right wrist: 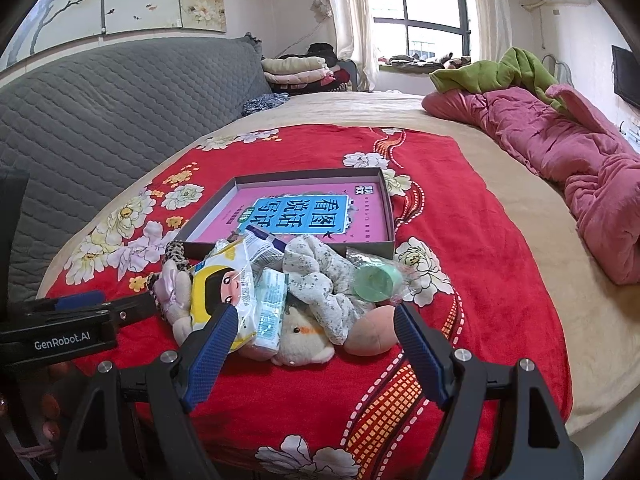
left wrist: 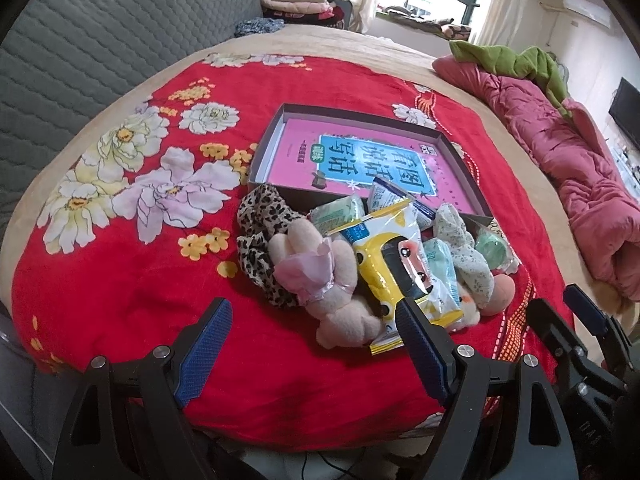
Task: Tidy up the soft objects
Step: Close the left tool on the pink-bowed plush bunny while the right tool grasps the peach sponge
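A pile of soft things lies on the red floral blanket [left wrist: 132, 288] in front of an open grey box [left wrist: 460, 160] with a pink book inside. The pile holds a pink plush rabbit [left wrist: 320, 276], a leopard scrunchie [left wrist: 260, 224], a yellow tissue pack [left wrist: 396, 268], a white floral cloth [right wrist: 320, 276], a green round item [right wrist: 376, 280] and a peach sponge [right wrist: 370, 334]. My left gripper [left wrist: 314, 322] is open, low before the rabbit. My right gripper [right wrist: 314, 326] is open before a small cream plush [right wrist: 300, 338].
A grey quilted headboard [right wrist: 100, 108] runs along the left. A pink quilt [right wrist: 560, 160] with a green cloth lies at the right on the bed. Folded clothes [right wrist: 296, 68] stack at the back by the window.
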`<action>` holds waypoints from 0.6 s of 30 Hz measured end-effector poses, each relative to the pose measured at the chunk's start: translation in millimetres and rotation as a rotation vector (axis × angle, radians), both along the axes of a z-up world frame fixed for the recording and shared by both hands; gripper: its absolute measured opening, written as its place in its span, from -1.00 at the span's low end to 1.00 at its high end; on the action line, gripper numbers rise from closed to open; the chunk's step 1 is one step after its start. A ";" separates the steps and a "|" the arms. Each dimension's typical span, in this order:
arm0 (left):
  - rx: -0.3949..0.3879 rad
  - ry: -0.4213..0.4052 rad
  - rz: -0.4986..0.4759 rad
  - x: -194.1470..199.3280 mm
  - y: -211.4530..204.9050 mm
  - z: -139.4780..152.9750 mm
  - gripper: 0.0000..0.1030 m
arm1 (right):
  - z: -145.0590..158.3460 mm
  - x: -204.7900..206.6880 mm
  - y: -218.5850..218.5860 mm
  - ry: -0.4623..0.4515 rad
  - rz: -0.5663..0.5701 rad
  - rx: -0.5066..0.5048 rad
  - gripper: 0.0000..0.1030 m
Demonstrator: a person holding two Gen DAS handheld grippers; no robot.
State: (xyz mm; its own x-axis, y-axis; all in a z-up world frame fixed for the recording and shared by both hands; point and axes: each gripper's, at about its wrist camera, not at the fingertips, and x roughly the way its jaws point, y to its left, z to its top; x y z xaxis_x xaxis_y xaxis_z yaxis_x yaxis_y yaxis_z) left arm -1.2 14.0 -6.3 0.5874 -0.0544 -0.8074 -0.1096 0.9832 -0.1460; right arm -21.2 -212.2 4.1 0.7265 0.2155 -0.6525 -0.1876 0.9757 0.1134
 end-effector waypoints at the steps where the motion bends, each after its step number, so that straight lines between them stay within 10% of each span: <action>1: -0.007 0.005 0.000 0.9 1.5 -1.3 0.64 | -0.3 -0.1 -1.8 0.000 -0.003 0.002 0.55; 18: -0.201 0.116 0.014 22.0 15.9 -43.2 0.55 | -14.5 15.1 -38.8 0.045 -0.099 0.081 0.55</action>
State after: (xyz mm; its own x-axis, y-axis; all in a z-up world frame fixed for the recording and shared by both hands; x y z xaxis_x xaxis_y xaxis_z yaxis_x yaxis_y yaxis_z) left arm 20.8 29.9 -49.5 0.4932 -0.2136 -0.8433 -0.1506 0.9338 -0.3246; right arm -6.1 -250.9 -10.4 0.7175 0.1970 -0.6681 -0.0837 0.9766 0.1982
